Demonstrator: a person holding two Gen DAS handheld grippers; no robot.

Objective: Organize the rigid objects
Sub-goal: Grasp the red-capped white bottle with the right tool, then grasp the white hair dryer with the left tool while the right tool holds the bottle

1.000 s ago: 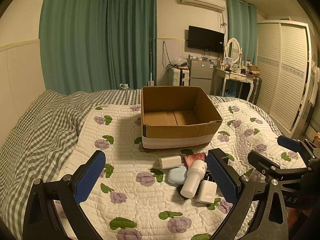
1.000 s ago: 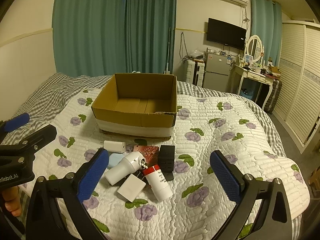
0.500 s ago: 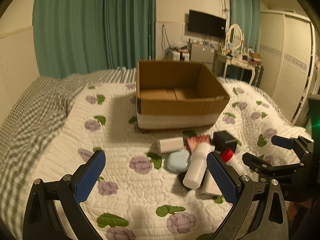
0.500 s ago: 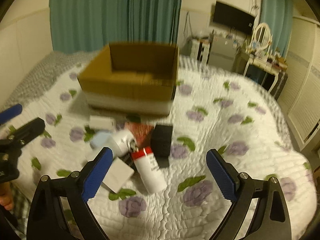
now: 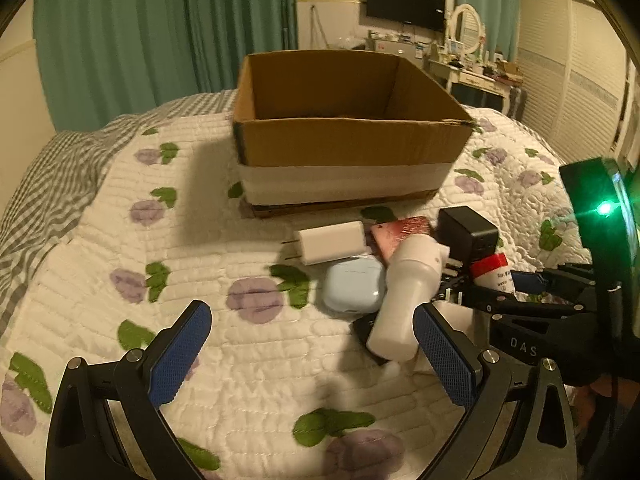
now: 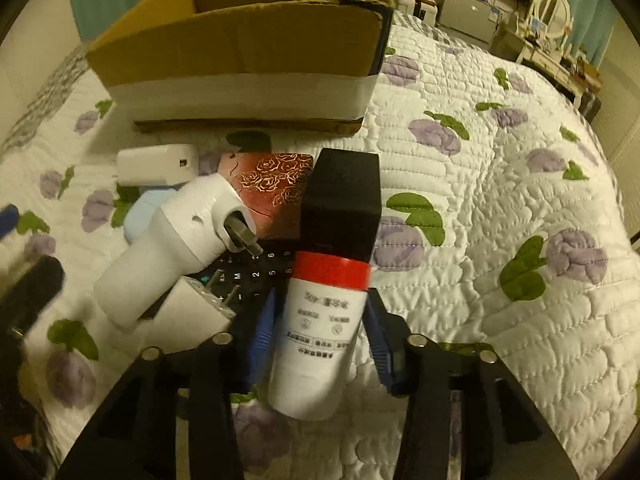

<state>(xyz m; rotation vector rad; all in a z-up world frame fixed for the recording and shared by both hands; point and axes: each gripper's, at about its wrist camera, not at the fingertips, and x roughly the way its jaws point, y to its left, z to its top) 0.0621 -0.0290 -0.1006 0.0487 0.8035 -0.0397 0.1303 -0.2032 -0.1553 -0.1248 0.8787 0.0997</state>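
Since a second ago both tongs have been dropping toward the pile on the bed, and the right tongs (image 6: 318, 332), wide apart then, are now closing around the red-capped white bottle (image 6: 320, 336). The bottle is lying between the blue pads (image 6: 262, 332), which are sitting right against its sides; whether they are pressing on it yet cannot be told.

The bottle's cap is pointing toward the cardboard box (image 6: 240, 60) and is butting against a black charger block (image 6: 344, 196). Just left of the bottle a white plug adapter (image 6: 188, 316) is lying on a black calculator (image 6: 248, 272), and a white cylindrical device (image 6: 168, 248) with a metal tip is leaning across them. Beyond these a red rose-patterned case (image 6: 276, 192), a pale blue case (image 5: 352, 284) and a white charger (image 5: 330, 242) are sitting near the box's front wall.

The left tongs (image 5: 308, 354) are hovering wide open above the quilt (image 5: 240, 360), holding nothing, their right pad just beside the base of the white cylindrical device. The open box is standing on the flowered quilt beyond the pile.
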